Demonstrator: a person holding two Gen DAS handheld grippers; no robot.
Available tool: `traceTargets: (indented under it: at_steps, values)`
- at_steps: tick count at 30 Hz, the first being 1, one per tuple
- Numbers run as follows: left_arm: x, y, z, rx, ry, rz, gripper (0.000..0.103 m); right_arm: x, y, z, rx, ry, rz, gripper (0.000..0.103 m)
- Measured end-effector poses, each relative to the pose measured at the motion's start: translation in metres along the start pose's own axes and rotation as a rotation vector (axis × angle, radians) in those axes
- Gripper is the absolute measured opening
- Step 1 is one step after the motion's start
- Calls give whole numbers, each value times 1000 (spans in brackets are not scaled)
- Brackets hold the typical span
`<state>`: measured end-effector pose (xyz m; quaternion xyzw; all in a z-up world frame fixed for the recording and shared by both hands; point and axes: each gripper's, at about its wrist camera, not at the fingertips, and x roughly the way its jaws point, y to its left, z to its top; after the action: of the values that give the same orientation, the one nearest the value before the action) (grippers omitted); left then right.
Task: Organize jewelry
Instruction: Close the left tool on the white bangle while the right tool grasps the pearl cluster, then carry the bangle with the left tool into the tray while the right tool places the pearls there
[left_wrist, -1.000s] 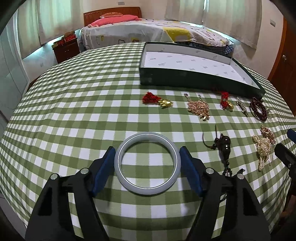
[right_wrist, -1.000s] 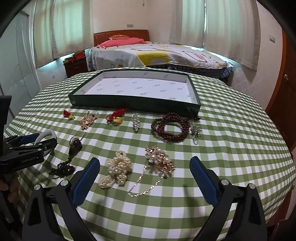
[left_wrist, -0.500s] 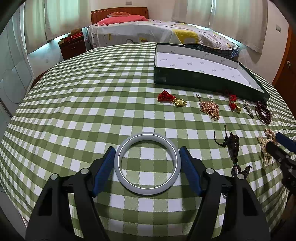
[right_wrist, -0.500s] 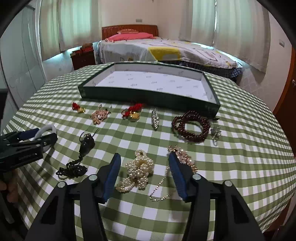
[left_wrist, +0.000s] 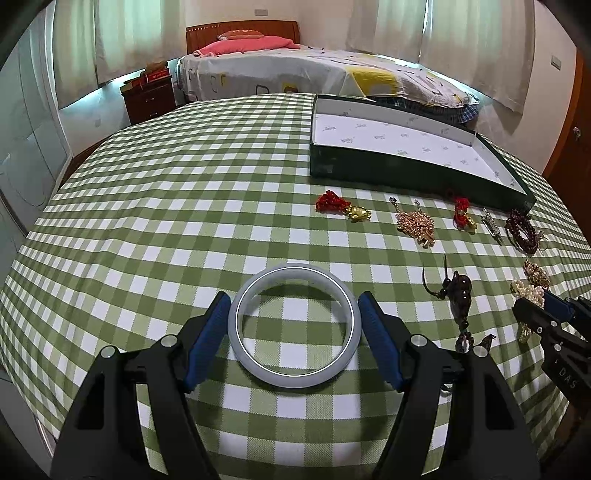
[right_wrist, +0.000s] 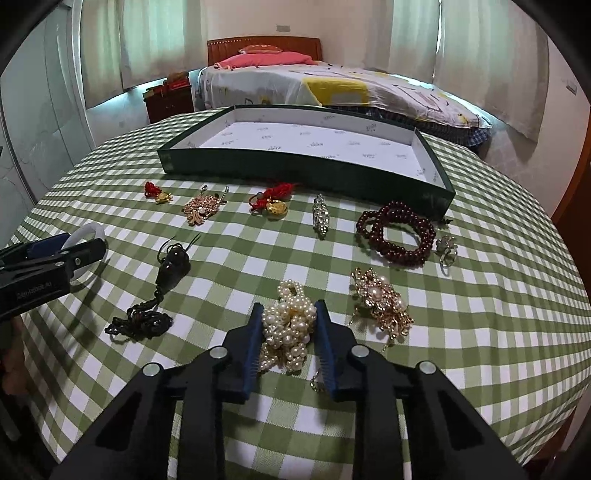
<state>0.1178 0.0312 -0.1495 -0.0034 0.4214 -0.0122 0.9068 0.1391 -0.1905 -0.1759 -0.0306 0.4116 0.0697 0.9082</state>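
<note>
Working through the pickup step, with two pieces being taken at once and nothing lying in the tray (right_wrist: 295, 173) yet. Clamping the left tongs (left_wrist: 293, 300) on the bangle (left_wrist: 295, 379), pads touching its rim on both sides, out at the left end of the spread, near the pendant (right_wrist: 171, 266) and well apart from the tray; not telling clearly whether resting on the cloth (right_wrist: 480, 295) or hanging just above it. Closing the right tongs (right_wrist: 288, 306) on the pearls (right_wrist: 286, 328), jaws having just been narrowing, pads now meeting the cluster on either side, low over the cloth in the front row, just beside the brooch (right_wrist: 382, 299). Judging the next move: lifting both pieces straight up, carrying them over the tray's near wall and setting them down apart on its white floor. Calling for a steady squeeze on the pearls, probably a loose, sagging bunch, and for watching the thin gold chain lying under the right jaw, not clearly belonging to either pearls or brooch and likely to drag. Counting one tray and ten pieces: one bangle, one pearl cluster, one brooch, one black pendant, two red-tasselled charms (right_wrist: 157, 192) (right_wrist: 273, 201), one gold filigree piece (right_wrist: 201, 208), one silver clip (right_wrist: 320, 216), one coil of dark red beads (right_wrist: 400, 254) and one small silver piece (right_wrist: 446, 247).
</note>
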Motion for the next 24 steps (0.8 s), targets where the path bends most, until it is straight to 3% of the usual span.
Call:
traceTargets:
  at_steps: [14,24]
  values:
    - [-28,-15,22,-4,-57,-53,69,-42,-12,24,34,-143,22,28]
    - [-29,-51,96,34,-175,-112,69,-46,-53,90,80,-255,-8,28]
